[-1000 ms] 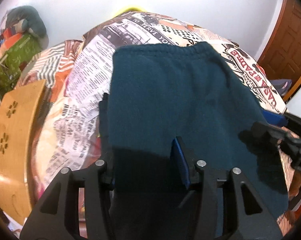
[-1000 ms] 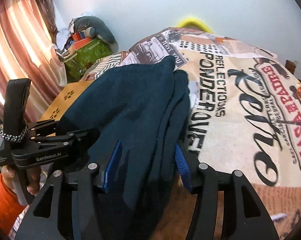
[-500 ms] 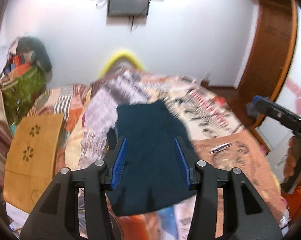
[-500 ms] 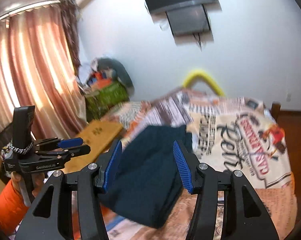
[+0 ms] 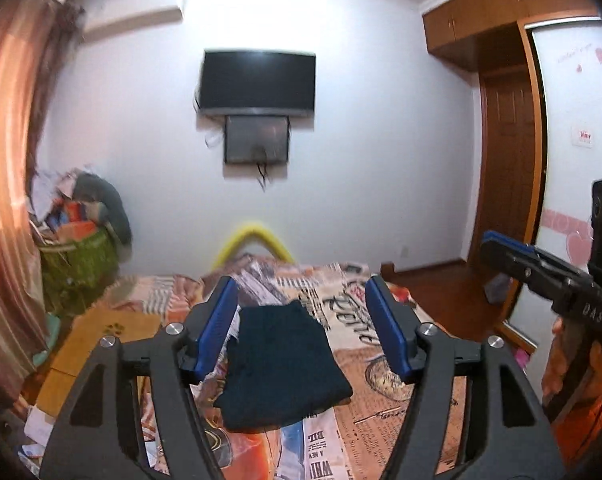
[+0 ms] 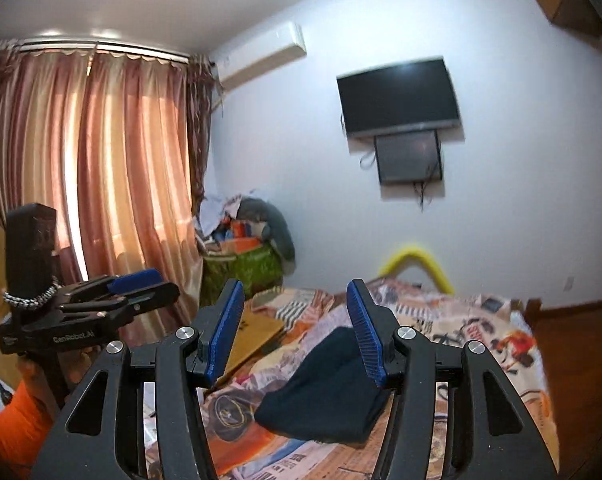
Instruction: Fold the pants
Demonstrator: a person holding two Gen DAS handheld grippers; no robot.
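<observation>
Left wrist view: the left gripper (image 5: 301, 320) is pointing nearly level over the bed (image 5: 401, 364), its blue pads spread wide with nothing between them; the jaws have just been opening. The folded dark pants (image 5: 281, 364) are lying flat on the printed bedspread at 6 o'clock, well below and beyond the pads, untouched. Bare bedspread is lying open around the pants on every side, most of it toward 3 o'clock. Words on the spread are reading "BILL" and "WHI" near the bottom edge. The right gripper (image 5: 513, 256) is showing at 3 o'clock, lettered "DAS", held by a hand (image 5: 565, 364) in an orange sleeve.

Right wrist view: the right gripper (image 6: 293, 320) is likewise aiming almost level, its jaws standing about halfway apart and gripping nothing. The pants (image 6: 325, 392) are resting at 6 o'clock on the bedspread, partly behind the right-hand finger, clear of both pads. A wooden board (image 6: 249, 336) is lying at the bed's left edge. The left gripper (image 6: 141, 292) is sitting at 9 o'clock, marked "GenRobot.AI", above an orange sleeve (image 6: 13, 420). A wall television (image 6: 397, 96) is hanging at 1 o'clock.
</observation>
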